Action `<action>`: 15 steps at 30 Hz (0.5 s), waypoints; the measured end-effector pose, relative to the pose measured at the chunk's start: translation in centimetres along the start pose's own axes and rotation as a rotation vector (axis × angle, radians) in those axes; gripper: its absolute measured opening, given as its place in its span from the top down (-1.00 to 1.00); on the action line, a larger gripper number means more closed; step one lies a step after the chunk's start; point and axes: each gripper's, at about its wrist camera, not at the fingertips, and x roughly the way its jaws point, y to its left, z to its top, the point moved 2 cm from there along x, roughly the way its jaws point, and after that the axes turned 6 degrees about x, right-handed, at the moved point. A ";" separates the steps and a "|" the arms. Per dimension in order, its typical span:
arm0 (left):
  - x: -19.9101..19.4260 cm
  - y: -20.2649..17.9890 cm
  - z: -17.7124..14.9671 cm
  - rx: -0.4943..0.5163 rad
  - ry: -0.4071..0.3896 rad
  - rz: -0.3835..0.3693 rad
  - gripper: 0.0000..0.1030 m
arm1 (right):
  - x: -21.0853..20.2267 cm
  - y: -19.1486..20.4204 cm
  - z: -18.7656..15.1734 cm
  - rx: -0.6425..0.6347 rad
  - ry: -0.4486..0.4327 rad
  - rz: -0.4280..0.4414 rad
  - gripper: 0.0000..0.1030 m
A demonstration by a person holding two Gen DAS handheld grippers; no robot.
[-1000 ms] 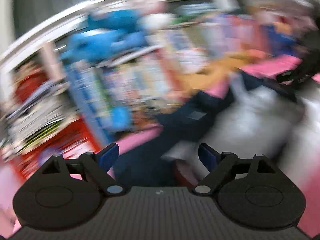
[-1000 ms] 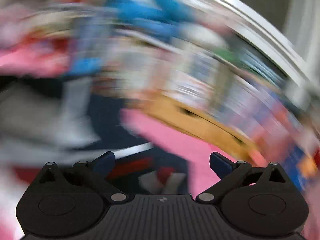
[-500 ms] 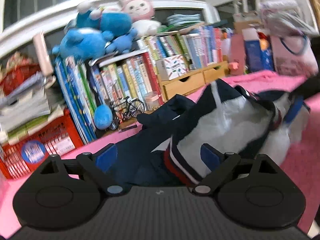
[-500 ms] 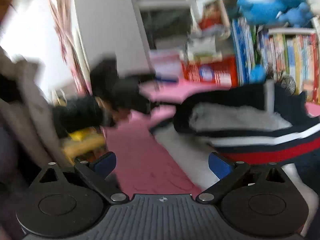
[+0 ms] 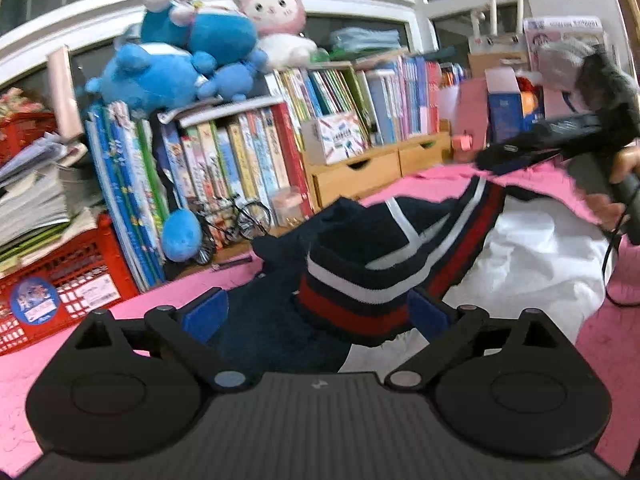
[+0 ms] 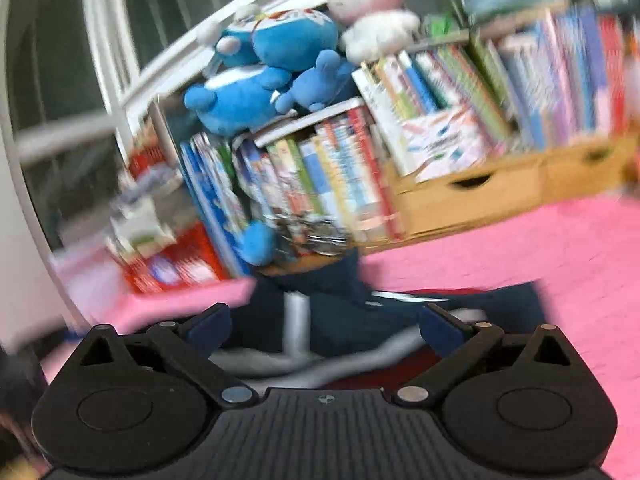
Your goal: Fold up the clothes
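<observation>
the left gripper (image 5: 318, 314) fills the bottom of the left wrist view, its blue-padded fingers (image 5: 205, 312) spread wide and opening further. a striped cuff of the navy sweater (image 5: 352, 264) sits between them, close to the right pad, but it is not pinched. the sweater, navy with white and red bands, lies heaped at the centre of that view on the pink bench (image 5: 60, 380), with a white garment (image 5: 536, 264) spread to its right. at the right edge a hand (image 5: 612, 200) holds the right gripper (image 5: 520, 152), seen as a dark blurred shape above the clothes.

in the right wrist view the picture is smeared. the right gripper's fingers (image 6: 210, 326) stand wide apart and released at the bottom of the frame, with the navy sweater lying low in the middle beyond them and no cloth gripped.

behind the bench, across the upper half of both views, stand a row of books (image 5: 248, 160), blue plush toys (image 5: 180, 64), a pink plush rabbit (image 5: 276, 12), wooden drawers (image 5: 380, 168) and a red crate (image 5: 60, 284) at the left.
</observation>
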 end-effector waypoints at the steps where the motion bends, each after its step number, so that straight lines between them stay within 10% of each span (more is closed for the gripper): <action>1: 1.0 0.0 -0.1 0.014 0.027 0.037 -0.94 | -0.8 -0.2 -0.5 -0.070 0.009 -0.024 -0.97; 8: 8.0 2.1 1.7 -0.016 0.157 0.344 -1.00 | -1.4 1.1 -2.3 -0.375 0.086 -0.091 -0.99; 11: 8.8 4.6 2.1 -0.162 0.196 0.439 -1.00 | 3.6 1.6 -2.1 -0.535 0.098 -0.368 -1.00; 15: 6.7 6.7 1.3 -0.234 0.184 0.460 -0.96 | 7.2 -0.7 0.5 -0.309 0.048 -0.541 -1.00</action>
